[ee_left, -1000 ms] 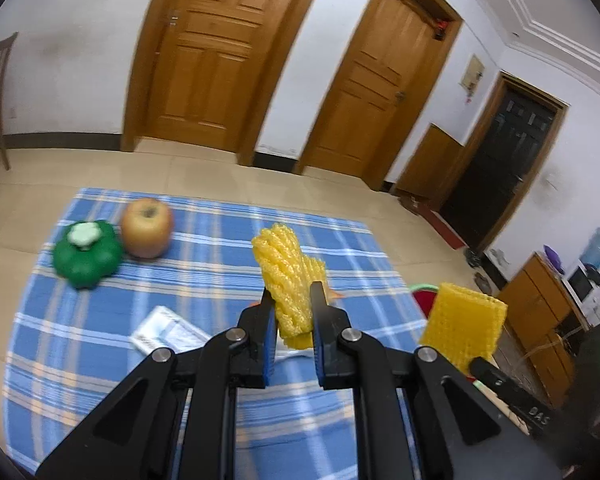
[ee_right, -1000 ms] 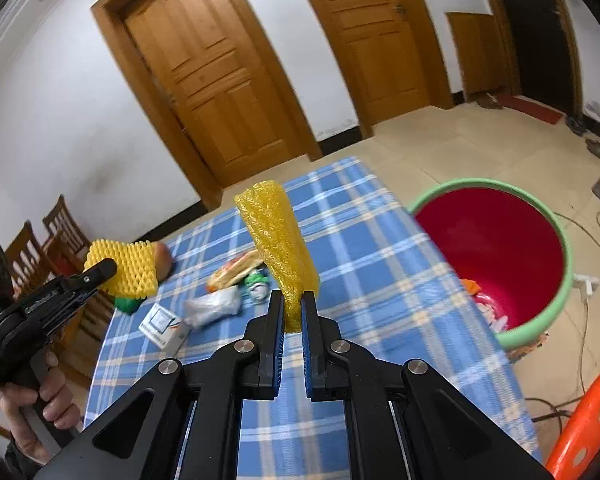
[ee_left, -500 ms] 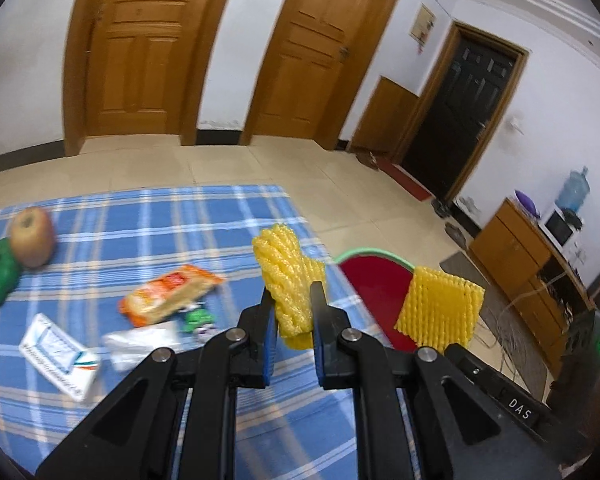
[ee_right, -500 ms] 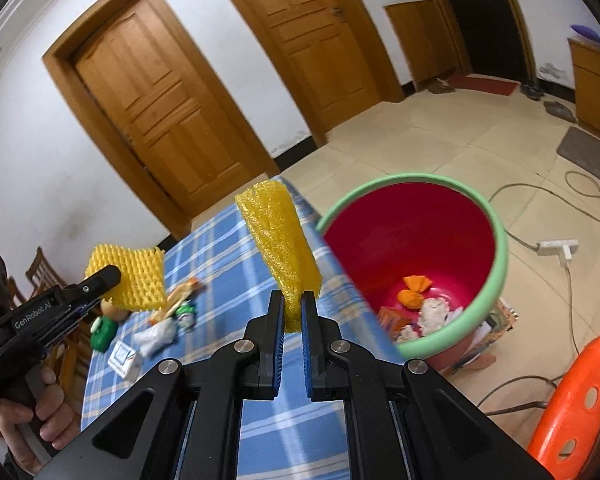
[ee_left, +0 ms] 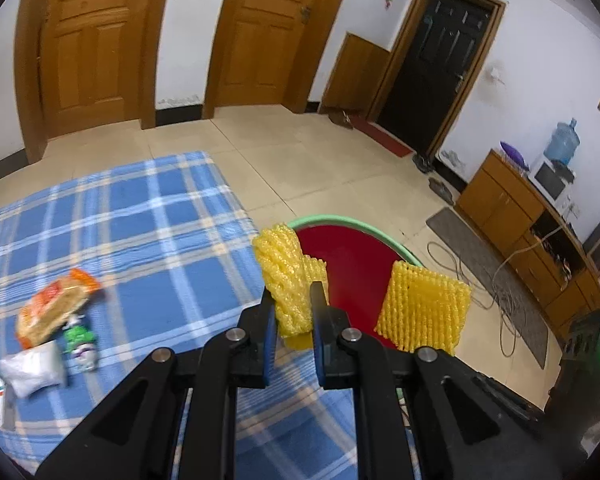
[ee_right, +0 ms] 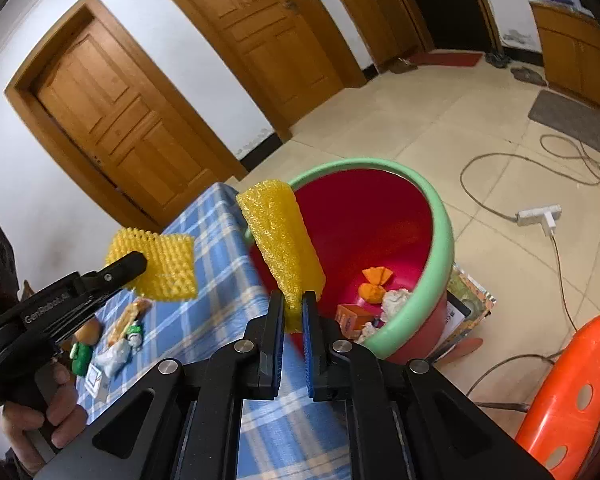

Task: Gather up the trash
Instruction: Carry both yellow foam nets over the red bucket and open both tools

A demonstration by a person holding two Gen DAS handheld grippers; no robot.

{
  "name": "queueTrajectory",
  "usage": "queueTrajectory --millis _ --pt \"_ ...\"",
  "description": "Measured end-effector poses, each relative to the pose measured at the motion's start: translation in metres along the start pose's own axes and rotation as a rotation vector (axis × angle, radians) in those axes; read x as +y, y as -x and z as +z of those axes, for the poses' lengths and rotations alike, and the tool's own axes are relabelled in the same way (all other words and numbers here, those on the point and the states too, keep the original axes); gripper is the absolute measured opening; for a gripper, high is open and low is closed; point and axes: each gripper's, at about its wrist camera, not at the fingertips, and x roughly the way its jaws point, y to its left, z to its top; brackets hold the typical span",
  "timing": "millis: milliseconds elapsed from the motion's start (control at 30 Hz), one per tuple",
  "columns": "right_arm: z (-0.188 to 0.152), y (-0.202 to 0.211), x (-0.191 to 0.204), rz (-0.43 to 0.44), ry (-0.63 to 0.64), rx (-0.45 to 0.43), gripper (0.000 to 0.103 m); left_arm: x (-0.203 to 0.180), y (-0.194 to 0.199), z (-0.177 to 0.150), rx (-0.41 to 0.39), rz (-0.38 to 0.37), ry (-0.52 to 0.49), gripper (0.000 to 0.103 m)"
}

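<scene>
transport is the step in hand: each gripper carries a piece of yellow foam fruit netting toward the red bin with the green rim [ee_right: 440,216]. the left gripper [ee_left: 294,304] is clenched on a rolled foam net [ee_left: 284,276], which stands up out of the jaws with the bin's red inside just behind it in that view. the right gripper [ee_right: 293,308] is clenched on the lower end of its own foam net sleeve [ee_right: 280,240]; from the right wrist view the sleeve's top overlaps the near rim of the bin, so it looks to be at the edge, not yet over the middle. the bin already holds an orange wrapper [ee_right: 374,282], crumpled white paper and a small box.

next move, as i judge it: carry both nets on past the rim until they hang over the red opening, then let the jaws part. foam net is light and springy and may cling to the pads.

for room, the bin stands close against the edge of the blue plaid tablecloth [ee_left: 140,220]; beyond it the tile floor is open, with cables and a power strip [ee_right: 540,214] farther off and an orange plastic stool [ee_right: 572,392] to the right. the two grippers are near each other, so they should not cross. more trash, a snack packet [ee_left: 56,304] and wrappers, lies on the cloth.
</scene>
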Motion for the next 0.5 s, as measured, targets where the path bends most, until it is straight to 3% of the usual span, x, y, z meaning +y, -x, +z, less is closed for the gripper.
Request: queueTrajectory --millis 233,433,500 --pt "0.002 -0.012 -0.021 -0.011 -0.047 0.032 0.013 -0.017 -0.034 0.001 0.044 -0.007 -0.032 0.014" --pt "0.003 -0.014 -0.029 -0.001 -0.084 0.049 0.029 -0.027 -0.047 0.002 0.058 0.001 -0.054 0.014" --pt "0.003 -0.013 -0.030 0.000 -0.086 0.045 0.031 -0.029 -0.048 0.003 0.057 0.004 -0.065 0.020"
